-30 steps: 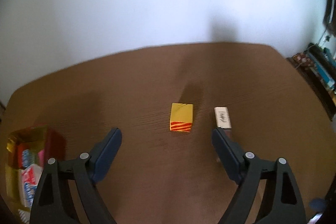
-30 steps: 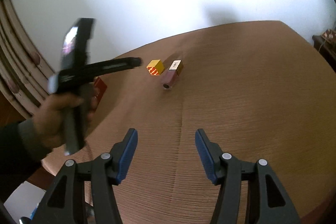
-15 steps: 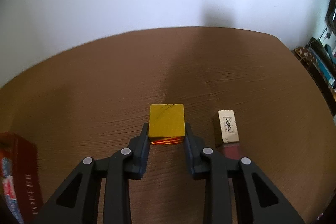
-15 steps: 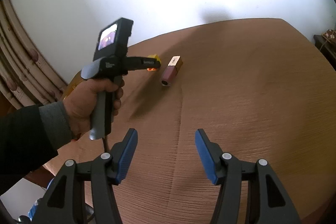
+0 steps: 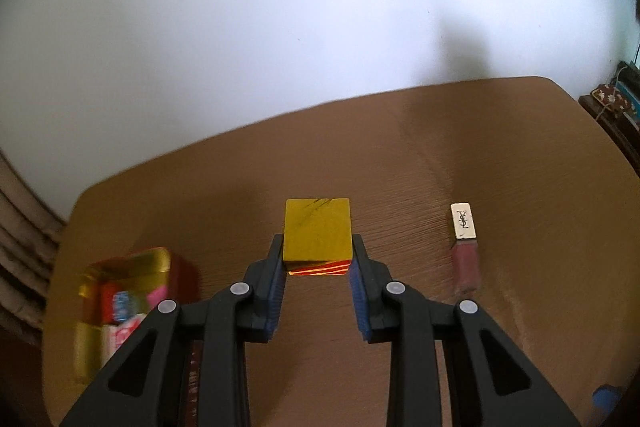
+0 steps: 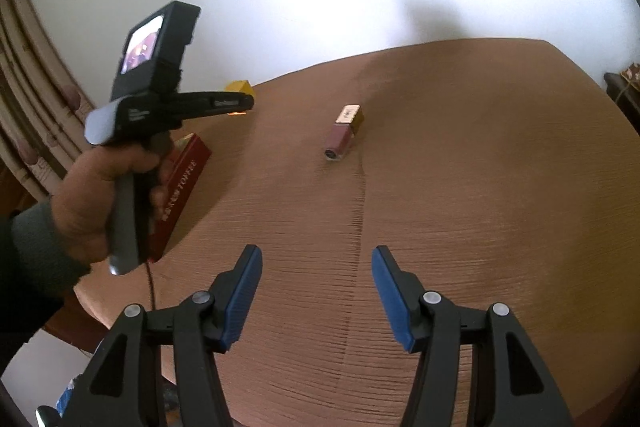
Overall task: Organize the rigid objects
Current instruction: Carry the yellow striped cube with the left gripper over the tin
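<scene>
Yellow cube [image 5: 317, 233] clamped in left gripper [image 5: 318, 259].

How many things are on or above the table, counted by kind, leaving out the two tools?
Yellow cube: 1
Lip gloss tube: 1
Red tin with packets inside: 1
Total: 3

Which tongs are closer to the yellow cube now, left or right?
Left. The left tongs are shut on the yellow cube; the right tongs stand open, far from it, over the table.
</scene>
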Demonstrator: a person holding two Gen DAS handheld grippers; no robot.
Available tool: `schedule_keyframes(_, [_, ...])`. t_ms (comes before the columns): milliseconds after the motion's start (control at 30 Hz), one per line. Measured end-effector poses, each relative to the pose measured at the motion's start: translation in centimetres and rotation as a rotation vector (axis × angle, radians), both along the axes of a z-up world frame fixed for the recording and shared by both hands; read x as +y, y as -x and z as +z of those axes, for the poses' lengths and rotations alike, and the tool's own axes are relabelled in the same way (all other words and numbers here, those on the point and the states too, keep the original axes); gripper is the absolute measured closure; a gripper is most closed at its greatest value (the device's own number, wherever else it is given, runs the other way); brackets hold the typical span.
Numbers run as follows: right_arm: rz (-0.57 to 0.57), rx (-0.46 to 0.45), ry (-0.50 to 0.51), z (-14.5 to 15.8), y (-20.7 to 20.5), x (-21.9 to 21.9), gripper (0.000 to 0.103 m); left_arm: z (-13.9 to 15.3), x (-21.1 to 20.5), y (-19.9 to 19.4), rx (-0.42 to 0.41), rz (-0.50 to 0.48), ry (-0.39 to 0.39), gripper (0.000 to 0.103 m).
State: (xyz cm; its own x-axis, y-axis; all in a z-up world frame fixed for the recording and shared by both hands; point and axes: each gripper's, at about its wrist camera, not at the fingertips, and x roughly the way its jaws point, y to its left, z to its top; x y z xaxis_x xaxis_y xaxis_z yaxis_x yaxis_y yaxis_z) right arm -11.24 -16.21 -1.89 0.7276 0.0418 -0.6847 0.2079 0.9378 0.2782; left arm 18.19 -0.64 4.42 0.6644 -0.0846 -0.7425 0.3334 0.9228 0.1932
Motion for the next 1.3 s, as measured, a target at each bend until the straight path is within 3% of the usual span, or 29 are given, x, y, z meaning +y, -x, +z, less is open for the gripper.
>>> schedule_keyframes(433, [0.022, -0.009, 0.01, 0.5, 0.5, 1.3, 0.044, 6.7, 3.5, 3.7, -0.092, 0.054, -0.025, 0.077])
schedule_keyframes(767, [0.041, -0.017, 0.017, 1.0, 0.3, 1.9, 0.044, 9.1, 5.2, 2.5, -0.135, 0.101, -0.041, 0.077])
schedule_keyframes(1067, [0.041, -0.022, 0.014, 1.1, 0.3, 2.0, 0.044, 9.3, 8.6, 1.9, -0.124, 0.187, -0.064, 0.077])
schedule_keyframes(1300, [0.035, -0.03, 0.025, 1.5, 0.7, 1.8, 0.044, 7.2, 12.7, 1.7, -0.079, 0.268, -0.069, 0.077])
